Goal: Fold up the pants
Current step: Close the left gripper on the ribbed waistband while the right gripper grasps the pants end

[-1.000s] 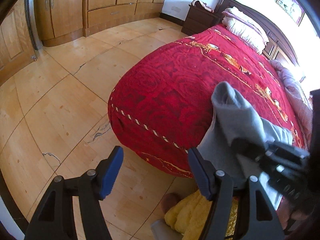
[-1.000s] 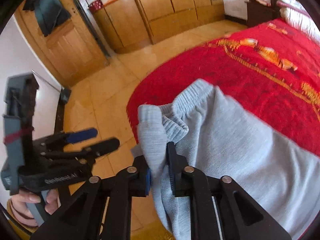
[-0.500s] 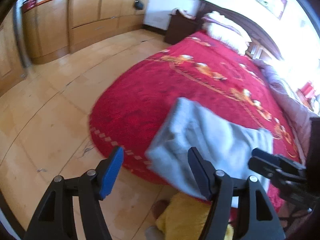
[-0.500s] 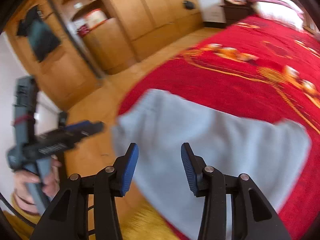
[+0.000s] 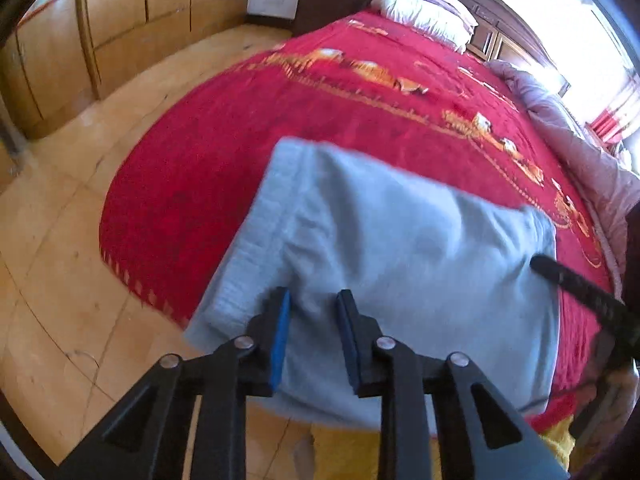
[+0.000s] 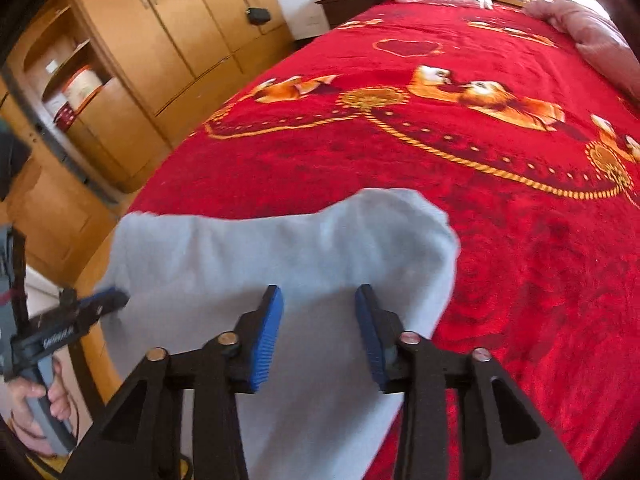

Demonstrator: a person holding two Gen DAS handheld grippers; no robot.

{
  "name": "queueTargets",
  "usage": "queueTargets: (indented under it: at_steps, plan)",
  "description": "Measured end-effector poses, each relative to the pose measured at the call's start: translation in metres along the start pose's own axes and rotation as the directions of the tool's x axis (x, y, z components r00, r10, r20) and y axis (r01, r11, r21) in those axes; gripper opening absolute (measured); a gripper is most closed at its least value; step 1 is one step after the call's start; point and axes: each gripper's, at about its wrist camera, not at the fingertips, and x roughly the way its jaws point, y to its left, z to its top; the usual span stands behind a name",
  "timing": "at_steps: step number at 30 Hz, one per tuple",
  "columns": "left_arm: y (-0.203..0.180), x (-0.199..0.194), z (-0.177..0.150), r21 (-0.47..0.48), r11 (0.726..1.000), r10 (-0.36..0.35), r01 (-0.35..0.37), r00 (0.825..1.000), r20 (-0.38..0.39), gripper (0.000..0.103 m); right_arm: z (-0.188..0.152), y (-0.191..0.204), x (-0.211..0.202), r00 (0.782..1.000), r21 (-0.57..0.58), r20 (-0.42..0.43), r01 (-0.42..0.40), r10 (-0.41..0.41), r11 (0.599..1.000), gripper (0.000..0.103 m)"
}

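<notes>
The folded light grey pants (image 5: 400, 248) lie flat on the red bedspread (image 5: 280, 112) near the bed's foot edge; they also show in the right wrist view (image 6: 280, 256). My left gripper (image 5: 312, 304) hovers over the pants' near left part, its jaws partly apart with nothing between them. My right gripper (image 6: 318, 300) is open and empty over the pants' near edge. The right gripper's finger (image 5: 576, 284) shows at the pants' right side in the left view. The left gripper (image 6: 100, 300) shows at the pants' left corner in the right view.
The bed has white pillows (image 5: 420, 12) and a pink quilt (image 5: 580, 152) at the far side. A wooden wardrobe (image 6: 180, 40) and tiled floor (image 5: 60, 220) lie to the left. Yellow clothing (image 5: 344, 452) of the person is below the bed edge.
The right gripper let go of the pants' waistband and opened. The pants dropped flat onto the bed. Both grippers moved in over them, and the left jaws narrowed.
</notes>
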Motion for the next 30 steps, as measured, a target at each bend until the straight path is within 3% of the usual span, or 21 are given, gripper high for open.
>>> queueTargets:
  at_steps: [6, 10, 19, 25, 30]
  plan:
    - [0.009, -0.021, -0.009, -0.004, 1.0, -0.021, 0.021, 1.0, 0.021, 0.024, -0.005, -0.005, -0.019, 0.999, 0.063, 0.05, -0.016, 0.013, 0.998, 0.034]
    - [0.011, -0.035, 0.002, -0.025, 0.999, -0.035, 0.037, 0.996, 0.083, 0.035, -0.007, -0.01, -0.032, 0.997, 0.074, 0.075, 0.014, -0.02, 0.997, 0.038]
    - [0.007, -0.001, 0.014, 0.031, 0.999, 0.035, -0.037, 0.997, 0.075, 0.037, -0.012, -0.031, -0.014, 0.997, 0.118, 0.019, 0.074, -0.077, 0.99, 0.04]
    - [-0.001, -0.01, 0.029, 0.108, 0.991, 0.063, -0.074, 0.993, 0.105, 0.044, -0.017, -0.037, -0.02, 1.0, 0.164, 0.013, 0.026, -0.029, 0.986, 0.044]
    - [0.011, -0.007, 0.049, 0.06, 0.998, 0.021, -0.028, 0.993, 0.115, 0.054, -0.015, -0.038, -0.012, 1.0, 0.169, 0.016, 0.004, -0.007, 0.986, 0.049]
